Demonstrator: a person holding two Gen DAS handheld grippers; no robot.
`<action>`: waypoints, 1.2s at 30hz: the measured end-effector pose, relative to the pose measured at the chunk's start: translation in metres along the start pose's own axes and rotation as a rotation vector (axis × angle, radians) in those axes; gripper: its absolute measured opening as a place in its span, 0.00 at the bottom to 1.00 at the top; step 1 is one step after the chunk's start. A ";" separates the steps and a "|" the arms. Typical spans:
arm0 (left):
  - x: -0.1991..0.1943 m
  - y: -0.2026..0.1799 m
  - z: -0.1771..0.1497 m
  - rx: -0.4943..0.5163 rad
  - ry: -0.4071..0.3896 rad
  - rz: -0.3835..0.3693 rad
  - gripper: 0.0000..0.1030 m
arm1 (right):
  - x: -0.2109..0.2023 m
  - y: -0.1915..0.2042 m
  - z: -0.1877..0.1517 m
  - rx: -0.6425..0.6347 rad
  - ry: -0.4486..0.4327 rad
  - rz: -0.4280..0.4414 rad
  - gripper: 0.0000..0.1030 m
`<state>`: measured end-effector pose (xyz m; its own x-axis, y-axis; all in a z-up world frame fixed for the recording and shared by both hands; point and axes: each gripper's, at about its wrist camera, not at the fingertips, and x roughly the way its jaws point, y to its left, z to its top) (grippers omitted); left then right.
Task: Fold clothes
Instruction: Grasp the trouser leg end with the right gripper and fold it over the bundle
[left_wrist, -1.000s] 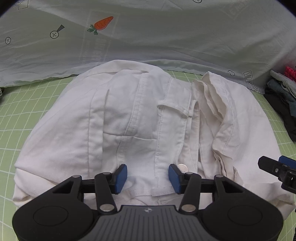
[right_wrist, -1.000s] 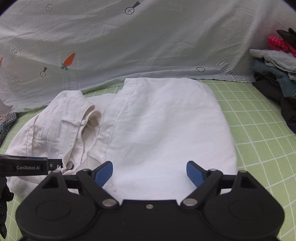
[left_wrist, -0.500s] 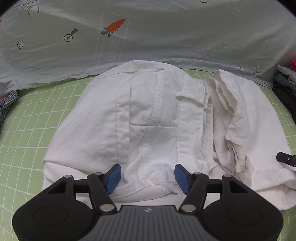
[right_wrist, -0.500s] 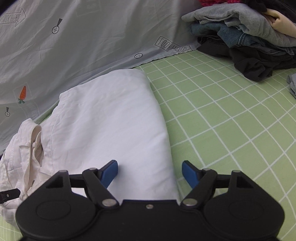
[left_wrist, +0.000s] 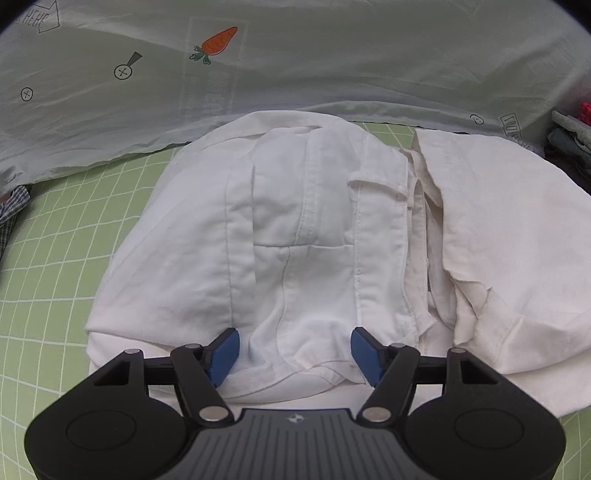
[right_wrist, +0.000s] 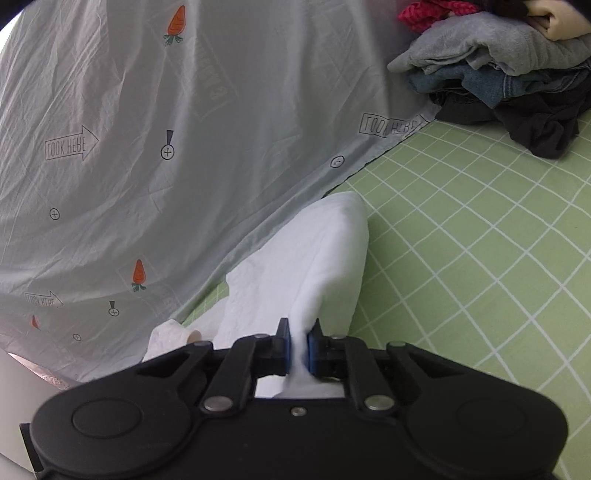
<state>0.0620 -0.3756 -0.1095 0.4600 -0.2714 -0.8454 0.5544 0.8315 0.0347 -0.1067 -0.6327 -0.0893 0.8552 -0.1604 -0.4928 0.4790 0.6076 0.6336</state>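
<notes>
White trousers (left_wrist: 303, 236) lie crumpled on the green checked mat (left_wrist: 66, 236), just in front of a pale carrot-print sheet (left_wrist: 295, 66). A pile of folded clothes (right_wrist: 509, 74) sits well beyond the trousers on the mat. The left gripper (left_wrist: 293, 349) hangs spread over the waistband. The right gripper (right_wrist: 298, 349) pinches a fold of white trouser cloth, lifted off the mat.

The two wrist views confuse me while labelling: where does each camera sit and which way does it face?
Left wrist: on the left gripper, looking forward along its open blue fingers over the white garment toward the printed sheet.
Right wrist: on the right gripper, shut on white cloth, facing the clothes pile.
Shared: garment, sheet, green checked cover.
</notes>
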 end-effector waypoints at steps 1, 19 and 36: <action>-0.003 0.002 0.001 0.012 0.002 0.000 0.66 | 0.000 0.008 -0.001 -0.010 -0.003 0.021 0.09; -0.032 0.078 0.015 0.111 0.003 -0.006 0.66 | 0.048 0.168 -0.061 -0.147 0.085 0.249 0.10; -0.030 0.134 -0.005 -0.083 0.016 -0.050 0.66 | 0.097 0.182 -0.114 -0.008 0.280 0.274 0.73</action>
<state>0.1191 -0.2531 -0.0825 0.4221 -0.3062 -0.8533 0.5168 0.8546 -0.0510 0.0412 -0.4493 -0.0900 0.8638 0.2264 -0.4501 0.2378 0.6044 0.7604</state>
